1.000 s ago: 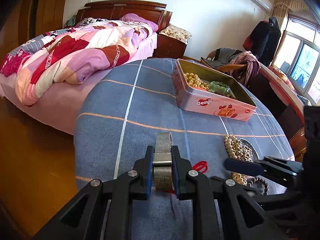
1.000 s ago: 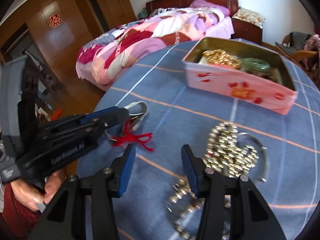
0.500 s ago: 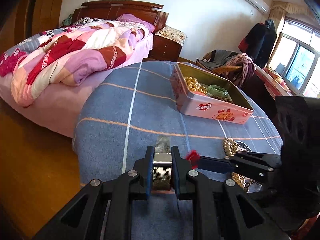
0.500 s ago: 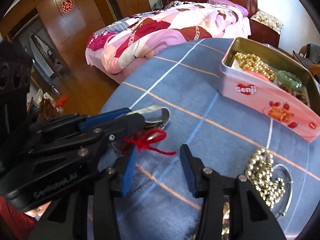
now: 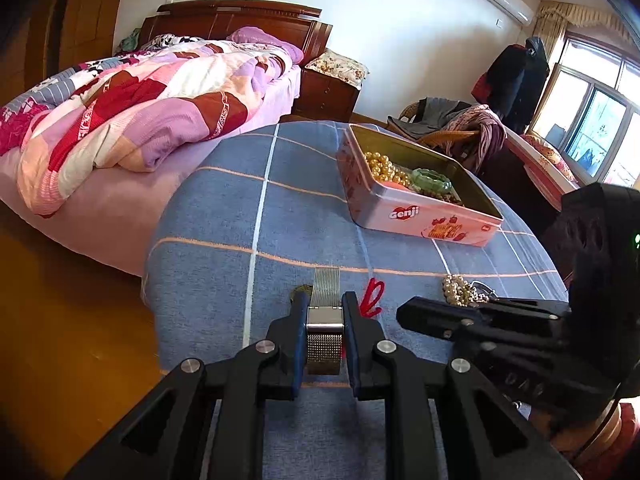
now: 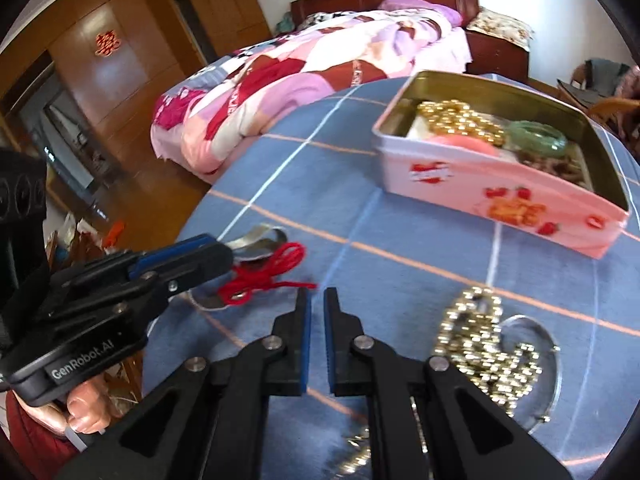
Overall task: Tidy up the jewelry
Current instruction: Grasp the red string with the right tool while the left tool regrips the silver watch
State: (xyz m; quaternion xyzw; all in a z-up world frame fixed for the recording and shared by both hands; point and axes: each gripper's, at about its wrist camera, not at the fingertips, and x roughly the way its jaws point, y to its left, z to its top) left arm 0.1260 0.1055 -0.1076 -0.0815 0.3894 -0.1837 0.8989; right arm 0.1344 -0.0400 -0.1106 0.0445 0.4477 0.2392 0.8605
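Your left gripper (image 5: pixel 325 312) is clamped on the mesh watch band (image 5: pixel 325 322), near-left on the blue cloth table (image 5: pixel 224 216). Red string (image 6: pixel 264 276) lies just right of it. Your right gripper (image 6: pixel 316 304), jaws just closed to a thin slit w/ nothing seen between, sits by the string's loose end. Gold bead pile (image 6: pixel 480 344) is near-right. Pink tin (image 6: pixel 500 196) w/ beads & green bangle (image 6: pixel 536 136) is far right.
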